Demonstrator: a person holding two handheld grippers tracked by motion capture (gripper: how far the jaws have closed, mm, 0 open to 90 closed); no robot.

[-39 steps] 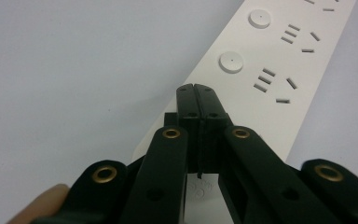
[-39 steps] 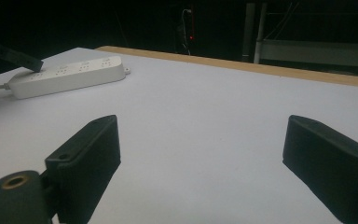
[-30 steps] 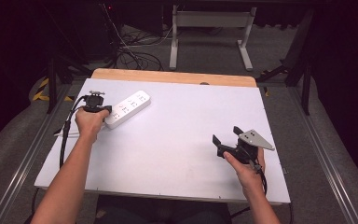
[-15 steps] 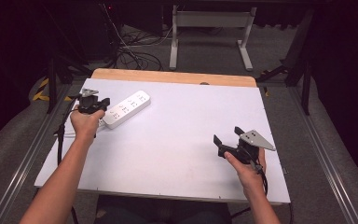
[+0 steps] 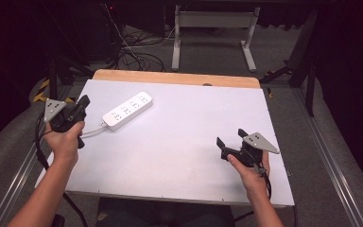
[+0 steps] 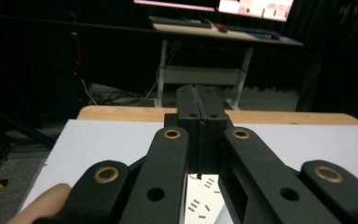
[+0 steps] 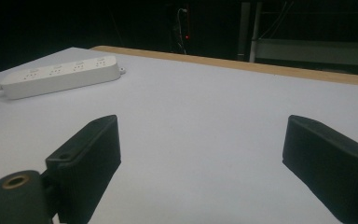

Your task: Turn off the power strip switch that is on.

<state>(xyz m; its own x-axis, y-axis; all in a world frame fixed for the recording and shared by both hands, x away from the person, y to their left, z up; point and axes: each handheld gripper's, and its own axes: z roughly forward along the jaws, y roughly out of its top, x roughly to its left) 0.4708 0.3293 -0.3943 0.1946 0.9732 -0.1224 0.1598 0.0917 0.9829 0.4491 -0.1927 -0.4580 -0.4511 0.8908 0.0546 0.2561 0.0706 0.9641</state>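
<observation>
The right gripper (image 5: 230, 143) sits at the near right of the table (image 5: 184, 170), jaws wide apart with nothing between them, well apart from the power strip (image 5: 127, 110). In the right gripper view the strip (image 7: 58, 74) lies far off to the left, flat on the white top.

The left gripper (image 5: 75, 113) hangs at the table's left edge, lifted and pointing away from the person. In the left gripper view its jaws stand pressed together with nothing between them, and the strip's sockets (image 6: 200, 200) show just beneath them. The strip lies diagonally on the left far part of the table, its white cable (image 5: 90, 131) running back toward the left hand (image 5: 66, 142).

Risks, as I judge them: the cable passes close under the left hand, so a sweep of that hand could snag it and drag or spin the strip. With the jaws closed, a reach down would only push the strip rather than take it; they need to open first. The strip is smooth and flat, so a grip across its width may slip.

No container is on the table, so nothing is held in one.
</observation>
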